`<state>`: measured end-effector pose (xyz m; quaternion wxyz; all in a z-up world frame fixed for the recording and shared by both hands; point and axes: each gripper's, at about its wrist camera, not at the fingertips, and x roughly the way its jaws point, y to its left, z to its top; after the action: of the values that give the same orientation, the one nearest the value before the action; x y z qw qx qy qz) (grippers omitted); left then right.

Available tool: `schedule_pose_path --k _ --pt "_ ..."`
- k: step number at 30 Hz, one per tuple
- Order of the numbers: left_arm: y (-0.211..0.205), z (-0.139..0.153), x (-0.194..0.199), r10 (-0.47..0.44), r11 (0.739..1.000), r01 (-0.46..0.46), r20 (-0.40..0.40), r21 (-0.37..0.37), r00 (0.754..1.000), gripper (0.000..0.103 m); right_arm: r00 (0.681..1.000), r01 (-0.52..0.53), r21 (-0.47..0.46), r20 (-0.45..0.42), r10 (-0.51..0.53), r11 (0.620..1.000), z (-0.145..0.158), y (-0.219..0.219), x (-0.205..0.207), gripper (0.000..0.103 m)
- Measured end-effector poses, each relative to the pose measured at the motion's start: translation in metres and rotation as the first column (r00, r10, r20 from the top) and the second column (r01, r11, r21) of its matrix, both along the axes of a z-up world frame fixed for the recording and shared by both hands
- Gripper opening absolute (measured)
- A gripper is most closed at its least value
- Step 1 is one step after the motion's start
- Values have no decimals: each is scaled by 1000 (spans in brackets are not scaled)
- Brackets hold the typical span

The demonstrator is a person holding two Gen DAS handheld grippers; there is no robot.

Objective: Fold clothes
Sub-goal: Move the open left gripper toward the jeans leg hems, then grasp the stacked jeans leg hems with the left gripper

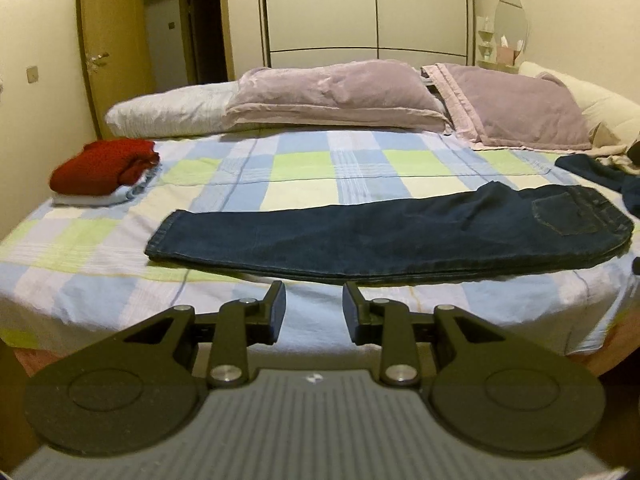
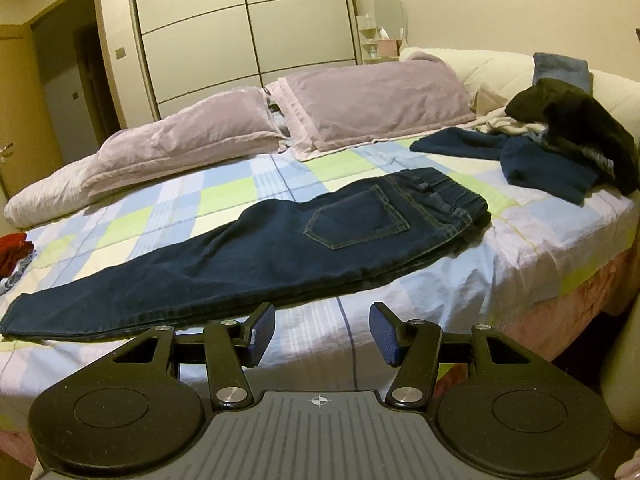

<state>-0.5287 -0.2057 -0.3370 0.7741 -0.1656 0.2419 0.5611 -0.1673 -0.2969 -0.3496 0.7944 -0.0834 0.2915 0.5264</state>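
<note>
Left gripper (image 1: 314, 300) and right gripper (image 2: 322, 326) hang spread and empty at the near bed (image 1: 100, 272) edge. The jeans (image 1: 380, 240) lie halved lengthwise just beyond, long axis crosswise: hems toward the left gripper, waistband toward the right.

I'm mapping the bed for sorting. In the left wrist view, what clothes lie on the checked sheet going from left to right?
Red folded garment on a small pile of light folded clothes → dark blue jeans, folded lengthwise, hem at left and waistband at right → dark navy garment at the right edge.
</note>
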Motion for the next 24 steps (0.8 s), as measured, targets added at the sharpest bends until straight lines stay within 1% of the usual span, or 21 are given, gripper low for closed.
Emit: schedule_pose_path --k 2,5,7,9,11,13,15,16,19,21,22,24 --pt "8 -9 -11 12 999 -10 63 -41 998 27 1000 5 -14 -17 -5 1000 -6 4 4 56" --pt "28 -26 -32 71 992 -55 138 -116 988 27 998 20 -50 -54 -22 999 -19 11 12 56" --pt "44 -37 -48 116 984 -85 203 -154 972 25 996 23 -74 -79 -29 997 -30 18 19 56" --pt "62 -49 -65 163 976 -115 268 -186 950 22 994 24 -65 -106 -31 998 -40 25 26 56" --pt "82 -62 -83 220 964 -154 324 -217 920 18 988 25 -25 -152 -28 999 -50 30 34 56" --pt "103 -74 -101 280 949 -196 370 -247 886 17 976 24 18 -215 -20 1000 -59 35 43 56" --pt "126 -87 -122 343 929 -236 419 -286 841 17 963 30 37 -268 -19 999 -66 41 51 56" --pt "137 -94 -131 371 919 -253 442 -303 817 17 962 35 47 -273 -21 998 -67 44 53 56" --pt "168 -107 -150 432 894 -289 487 -342 759 17 966 51 75 -258 -30 996 -68 54 56 56" --pt "184 -115 -159 464 879 -306 505 -366 728 17 967 59 87 -251 -36 994 -67 59 57 56" --pt "192 -117 -162 474 874 -313 512 -372 716 17 968 61 90 -248 -37 994 -67 63 58 56" --pt "208 -120 -167 477 875 -322 524 -362 706 16 971 62 86 -236 -40 994 -67 70 58 56"
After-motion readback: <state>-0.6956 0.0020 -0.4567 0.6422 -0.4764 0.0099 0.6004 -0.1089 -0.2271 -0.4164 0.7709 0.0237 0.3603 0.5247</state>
